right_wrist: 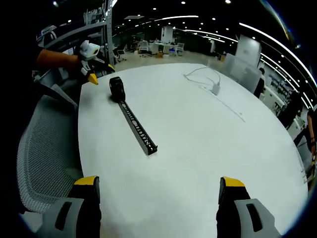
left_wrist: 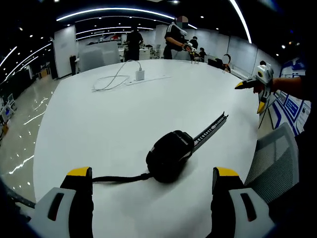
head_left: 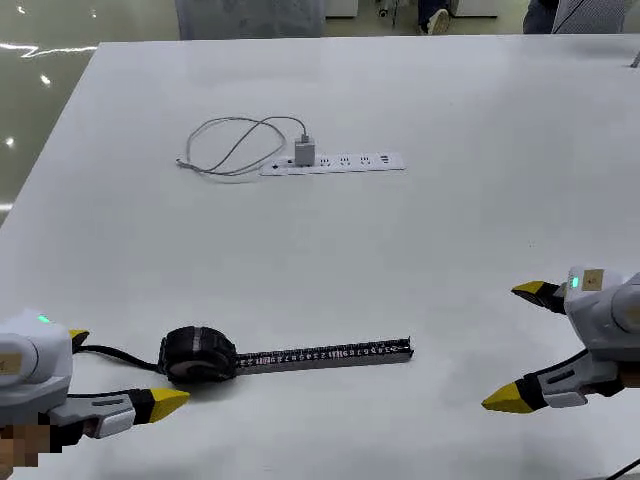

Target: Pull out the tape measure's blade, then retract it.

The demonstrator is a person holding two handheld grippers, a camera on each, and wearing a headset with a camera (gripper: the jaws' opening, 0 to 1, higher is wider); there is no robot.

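Left gripper view is showing the left claw [left_wrist: 152, 172] gaping wide and gripping nothing, its yellow-tipped jaws standing either side of a thin black wrist cord [left_wrist: 119, 178]. Just ahead, low in the frame's centre, the black rounded tape measure case [left_wrist: 169, 156] is lying on the white tabletop [left_wrist: 99, 124]. Its dark numbered blade [left_wrist: 210, 130] is lying drawn out flat, running toward the upper right.

In the head view the long axis is running left to right along the lower frame. The end hook is pointing at the right claw [head_left: 512, 346], which is hanging fully open and empty, well apart from it.

I am judging the case hard, compact and fairly weighty, best pinched across its broad sides. The blade is looking thin and springy, best taken at the hook.
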